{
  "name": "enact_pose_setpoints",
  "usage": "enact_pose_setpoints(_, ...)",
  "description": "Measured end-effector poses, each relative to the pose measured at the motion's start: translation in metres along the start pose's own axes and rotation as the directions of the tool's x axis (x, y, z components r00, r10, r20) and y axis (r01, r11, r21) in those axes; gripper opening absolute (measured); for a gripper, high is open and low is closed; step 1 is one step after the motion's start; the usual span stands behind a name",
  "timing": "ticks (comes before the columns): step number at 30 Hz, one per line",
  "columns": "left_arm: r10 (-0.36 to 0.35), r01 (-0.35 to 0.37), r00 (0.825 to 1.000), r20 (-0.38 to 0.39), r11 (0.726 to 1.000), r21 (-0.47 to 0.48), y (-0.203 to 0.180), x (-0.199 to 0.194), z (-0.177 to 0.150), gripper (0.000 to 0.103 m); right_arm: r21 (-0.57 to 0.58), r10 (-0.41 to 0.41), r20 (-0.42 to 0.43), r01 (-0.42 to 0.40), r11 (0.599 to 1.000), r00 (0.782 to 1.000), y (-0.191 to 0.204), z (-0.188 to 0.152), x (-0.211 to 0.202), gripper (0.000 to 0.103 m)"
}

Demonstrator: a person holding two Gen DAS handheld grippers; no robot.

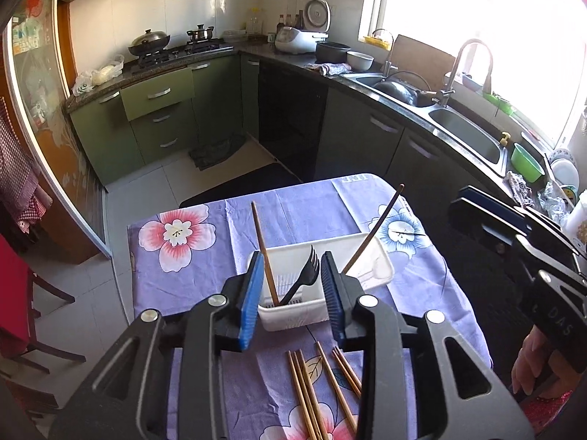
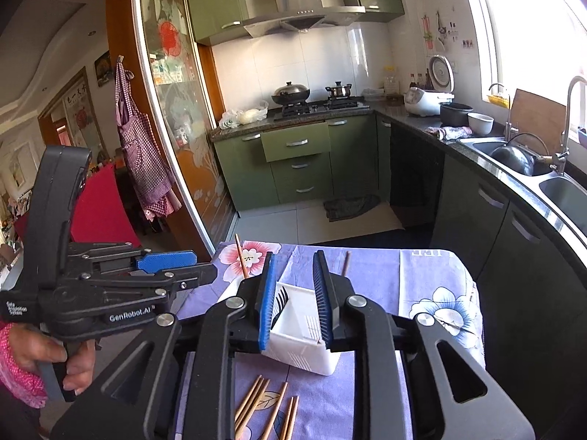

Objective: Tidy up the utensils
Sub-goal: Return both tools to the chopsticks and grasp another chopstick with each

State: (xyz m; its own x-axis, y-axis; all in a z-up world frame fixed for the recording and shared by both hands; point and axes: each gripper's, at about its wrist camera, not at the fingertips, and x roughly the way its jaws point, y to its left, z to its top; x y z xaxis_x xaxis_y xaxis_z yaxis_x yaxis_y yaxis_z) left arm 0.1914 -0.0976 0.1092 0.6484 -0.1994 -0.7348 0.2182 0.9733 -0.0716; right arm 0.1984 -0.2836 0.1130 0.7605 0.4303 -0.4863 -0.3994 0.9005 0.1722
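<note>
Landmark: white basket [image 1: 293, 311] standing on the desk [image 1: 190, 278], which wears a purple flowered cloth [image 1: 433, 293].
Basket contents: a black fork [image 1: 302, 280] leaning tines-up, one wooden chopstick [image 1: 264, 253] slanting up out of the basket's left part, and a darker chopstick [image 1: 374, 231] leaning out to its right.
Loose chopsticks [image 1: 315, 392]: a scattered group lying flat on the cloth just in front of the basket, on the near side; some lie side by side, others splay apart.
Left gripper [image 1: 292, 300]: hovers over the basket's near end, jaws apart, nothing between them; the fork and the light chopstick show through the gap.
Right gripper [image 2: 295, 302]: also above the basket, seen from its right side, jaws apart and holding nothing.
Blue pads [image 2: 266, 300]: line the inner face of each finger.
Hands: a hand [image 2: 55, 363] in a pink sleeve grips the left tool's handle.
</note>
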Motion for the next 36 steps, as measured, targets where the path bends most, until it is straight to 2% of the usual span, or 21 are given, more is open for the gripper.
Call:
enact_pose_setpoints(2,-0.009,0.009,1.000,0.011,1.000,-0.016,0.002,-0.014,-0.021,0.040,-0.013,-0.004,0.008,0.004,1.000,1.000,0.003,-0.019,-0.024,0.039)
enact_pose_setpoints(4,0.002,-0.002,1.000,-0.012,1.000,-0.030,0.003,-0.016,-0.050,0.040,-0.012,-0.008,-0.017,0.008,1.000,1.000,0.003,-0.048,-0.036,0.039)
enact_pose_setpoints(6,-0.010,0.006,0.997,-0.079,0.999,-0.041,0.005,-0.004,-0.084,0.040,-0.008,-0.010,-0.079,0.010,1.000,0.997,-0.001,-0.083,-0.035,0.039)
enact_pose_setpoints(9,-0.037,0.024,0.976,-0.213,0.998,-0.063,0.008,0.033,-0.130,0.038,0.057,-0.003,-0.185,0.014,0.998,0.983,-0.016,-0.138,-0.021,0.039)
enact_pose_setpoints(11,-0.055,0.030,0.957,-0.285,0.995,-0.095,0.011,0.061,-0.149,0.026,0.129,0.025,-0.224,0.004,0.992,0.974,-0.029,-0.168,-0.014,0.039)
enact_pose_setpoints(13,-0.073,0.033,0.943,-0.326,0.991,-0.127,0.013,0.082,-0.159,0.024,0.200,0.054,-0.238,-0.005,0.980,0.970,-0.040,-0.193,-0.011,0.039)
enact_pose_setpoints(16,-0.057,0.016,0.932,-0.358,0.993,-0.115,0.009,0.105,-0.165,0.024,0.279,0.094,-0.229,-0.027,0.960,0.969,-0.050,-0.216,-0.015,0.039)
enact_pose_setpoints(19,-0.032,-0.006,0.923,-0.383,0.995,-0.098,0.003,0.119,-0.167,0.024,0.309,0.097,-0.219,-0.025,0.951,0.971,-0.055,-0.228,-0.021,0.039)
enact_pose_setpoints(26,0.020,-0.060,0.901,-0.433,0.995,-0.077,0.003,0.139,-0.168,0.019,0.345,0.136,-0.216,-0.055,0.937,0.967,-0.062,-0.228,-0.018,0.039)
enact_pose_setpoints(32,0.033,-0.065,0.900,-0.435,0.996,-0.060,0.001,0.142,-0.167,0.018,0.354,0.157,-0.221,-0.071,0.933,0.962,-0.059,-0.224,-0.015,0.039)
enact_pose_setpoints(36,0.037,-0.061,0.890,-0.455,0.997,-0.039,-0.010,0.145,-0.170,0.016,0.344,0.154,-0.232,-0.067,0.936,0.960,-0.055,-0.223,-0.011,0.039)
